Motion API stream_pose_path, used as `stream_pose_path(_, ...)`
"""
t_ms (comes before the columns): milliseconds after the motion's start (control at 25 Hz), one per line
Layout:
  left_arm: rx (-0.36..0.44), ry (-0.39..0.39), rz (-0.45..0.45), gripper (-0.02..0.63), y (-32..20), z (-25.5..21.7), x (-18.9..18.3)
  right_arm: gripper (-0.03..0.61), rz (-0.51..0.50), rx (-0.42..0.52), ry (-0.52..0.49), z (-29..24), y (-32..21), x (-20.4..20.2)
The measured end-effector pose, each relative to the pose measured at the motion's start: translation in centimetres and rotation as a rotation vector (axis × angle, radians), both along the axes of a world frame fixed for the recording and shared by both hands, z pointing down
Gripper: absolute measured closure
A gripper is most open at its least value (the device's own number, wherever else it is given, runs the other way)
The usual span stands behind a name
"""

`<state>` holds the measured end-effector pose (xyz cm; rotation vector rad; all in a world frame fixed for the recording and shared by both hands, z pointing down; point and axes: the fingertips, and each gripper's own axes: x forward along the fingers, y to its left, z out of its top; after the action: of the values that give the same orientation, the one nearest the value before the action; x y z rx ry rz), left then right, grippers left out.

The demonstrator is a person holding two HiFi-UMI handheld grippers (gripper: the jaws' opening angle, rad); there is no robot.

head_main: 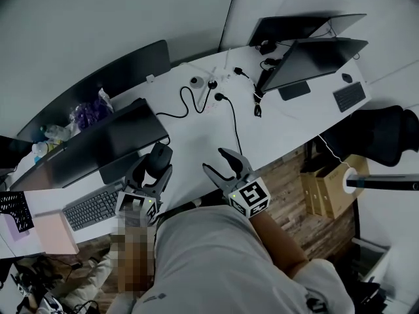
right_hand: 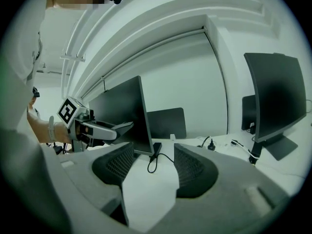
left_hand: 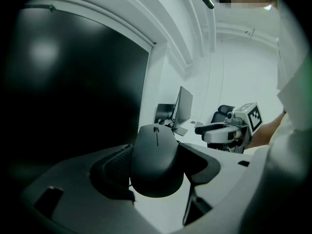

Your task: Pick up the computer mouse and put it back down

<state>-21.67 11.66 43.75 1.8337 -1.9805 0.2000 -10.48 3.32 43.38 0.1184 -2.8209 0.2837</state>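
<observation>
The mouse (left_hand: 156,160) is black. It sits between the two jaws of the left gripper (head_main: 154,167). One jaw presses on each side of it, so this gripper is pinching the mouse. The front of the mouse, with its little wheel, points away from the gripper. The white desk (head_main: 196,133) shows under the mouse. I cannot tell if the mouse touches the desk or hangs just over it.

Just past the left gripper, and a bit to its left, stands a big dark screen (head_main: 124,142). A keyboard (head_main: 91,208) lies on the desk to the left of this gripper, close by.

The right gripper (head_main: 216,160) is to the right of the left one, near it but not touching. Its jaws are spread wide and nothing is between them. Only white desk shows in the gap. A thin black cable (right_hand: 148,167) lies on the desk a little way in front of its jaws. A cube (head_main: 250,197) with black and white squares sits on the back of this gripper. Seen from the right gripper, the left gripper is off to its left, in front of the dark screen.
</observation>
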Motion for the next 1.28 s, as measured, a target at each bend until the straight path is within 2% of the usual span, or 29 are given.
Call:
stream_pose_path(360, -0.037, 0.017, 0.090, 0.330, -4.6, 1.8, 1.9, 0.321, 0.098, -0.018, 0.024, 1.1, -2.8, 3.0)
stream_pose_path(840, -0.116, 0.018, 0.241, 0.330, -11.8, 5.6, 5.5, 0.321, 0.280, -0.042, 0.071, 2.9, -7.3, 9.1)
stream_pose_path(1280, -0.231, 0.025, 0.322, 0.330, -17.4, 11.0, 7.1, 0.321, 0.446, -0.084, 0.128, 4.7, -10.2, 14.6)
